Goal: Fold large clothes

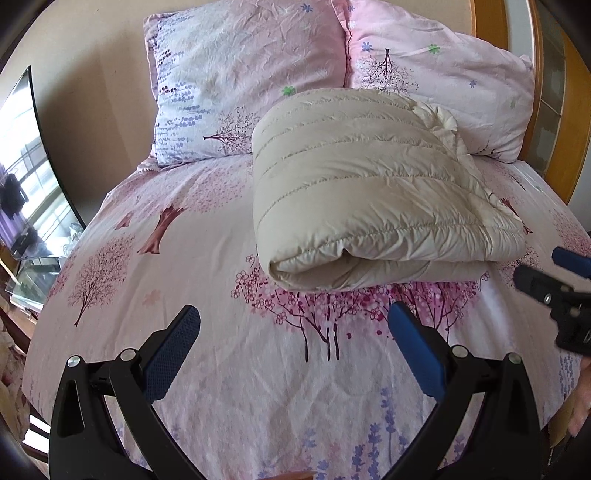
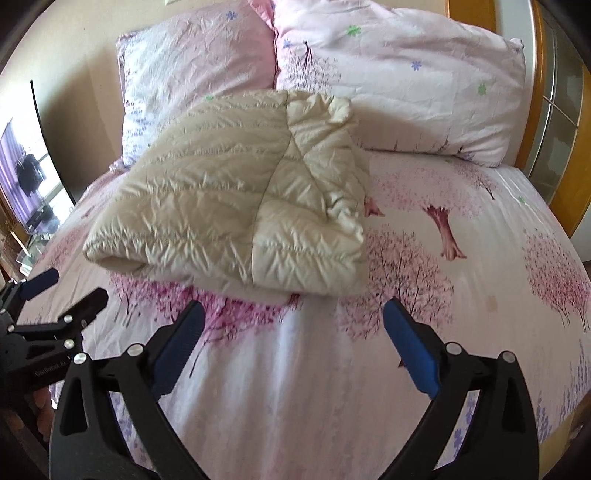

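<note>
The cream quilted puffer jacket (image 1: 369,184) lies folded in a thick bundle on the bed with the pink tree-print sheet (image 1: 207,280), just in front of two pink floral pillows (image 1: 243,74). The left hand-held gripper (image 1: 293,321) hangs over bare sheet short of the bundle, jaws spread wide, nothing between them. The right hand-held gripper (image 2: 293,317) likewise: wide apart, empty, clear of the jacket.

A bed (image 1: 207,236) is covered with a pink sheet printed with trees and blossoms, and two matching pillows (image 1: 243,77) are propped at its head. A wooden headboard (image 1: 487,18) can be spotted behind them, a TV screen (image 1: 26,166) off to the left.
</note>
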A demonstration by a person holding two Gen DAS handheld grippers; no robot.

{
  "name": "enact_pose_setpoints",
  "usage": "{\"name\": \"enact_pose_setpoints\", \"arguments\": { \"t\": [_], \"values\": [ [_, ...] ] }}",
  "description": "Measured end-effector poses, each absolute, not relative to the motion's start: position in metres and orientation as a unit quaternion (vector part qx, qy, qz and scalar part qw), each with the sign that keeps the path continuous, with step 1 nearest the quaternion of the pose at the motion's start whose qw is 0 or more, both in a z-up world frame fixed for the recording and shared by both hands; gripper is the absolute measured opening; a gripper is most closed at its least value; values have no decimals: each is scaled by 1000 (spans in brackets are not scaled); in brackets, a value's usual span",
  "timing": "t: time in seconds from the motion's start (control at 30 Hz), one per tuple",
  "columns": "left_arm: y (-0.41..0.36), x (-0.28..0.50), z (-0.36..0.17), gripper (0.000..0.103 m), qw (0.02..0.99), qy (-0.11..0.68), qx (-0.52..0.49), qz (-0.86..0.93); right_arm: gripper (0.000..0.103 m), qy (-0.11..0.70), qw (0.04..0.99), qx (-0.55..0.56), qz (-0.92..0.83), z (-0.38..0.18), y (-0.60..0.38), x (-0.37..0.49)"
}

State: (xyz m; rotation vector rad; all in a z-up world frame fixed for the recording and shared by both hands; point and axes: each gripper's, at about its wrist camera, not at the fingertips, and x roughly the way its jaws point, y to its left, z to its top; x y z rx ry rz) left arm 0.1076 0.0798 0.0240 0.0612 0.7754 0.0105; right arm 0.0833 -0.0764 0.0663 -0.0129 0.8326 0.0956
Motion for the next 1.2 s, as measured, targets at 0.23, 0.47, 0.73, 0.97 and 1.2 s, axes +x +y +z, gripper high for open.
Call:
{"name": "enact_pose_setpoints", "arguments": {
  "t": [0.23, 0.47, 0.73, 0.97, 1.2],
  "values": [
    [81, 107, 25, 102, 924, 382, 29, 7, 97, 425, 904, -13, 45, 56, -71, 80],
    [83, 107, 21, 102, 920, 392, 24, 6, 97, 432, 900, -24, 47, 52, -68, 79],
    [86, 110, 17, 102, 917, 399, 16, 6, 97, 440, 896, -32, 54, 46, -61, 79],
    [86, 110, 15, 102, 916, 402, 15, 6, 97, 443, 894, -37, 56, 45, -58, 79],
    [86, 111, 15, 102, 915, 402, 15, 6, 97, 446, 893, -38, 55, 44, -58, 79]
  ]
}}
